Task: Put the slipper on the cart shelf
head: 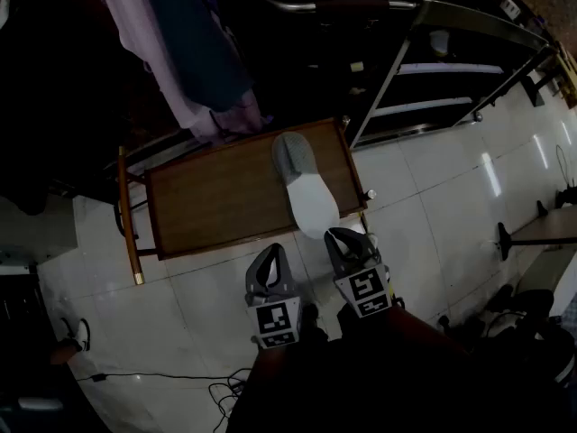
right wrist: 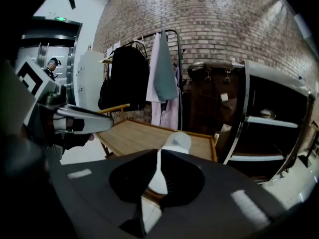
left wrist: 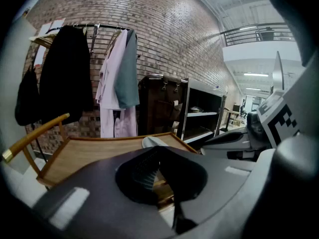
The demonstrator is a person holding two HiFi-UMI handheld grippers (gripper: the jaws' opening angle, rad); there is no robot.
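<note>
A white slipper point(head: 305, 188) lies on the wooden cart shelf point(head: 216, 197) near its right end, toe towards the back and heel over the front edge. My right gripper point(head: 347, 238) is just in front of the heel, a little to its right, shut with nothing in it. In the right gripper view the slipper point(right wrist: 177, 143) shows straight ahead on the cart shelf point(right wrist: 134, 133), beyond the closed jaws point(right wrist: 157, 176). My left gripper point(head: 270, 253) hangs before the shelf's front edge, left of the slipper, shut and empty. In its view only the slipper's tip point(left wrist: 149, 141) shows.
The cart's wooden handle point(head: 127, 215) stands at its left end. Garments point(head: 180, 43) hang from a rack behind the cart. A dark metal shelving unit point(head: 451, 79) stands to the right. Cables point(head: 225, 391) lie on the white tiled floor, and a table point(head: 550, 228) is at far right.
</note>
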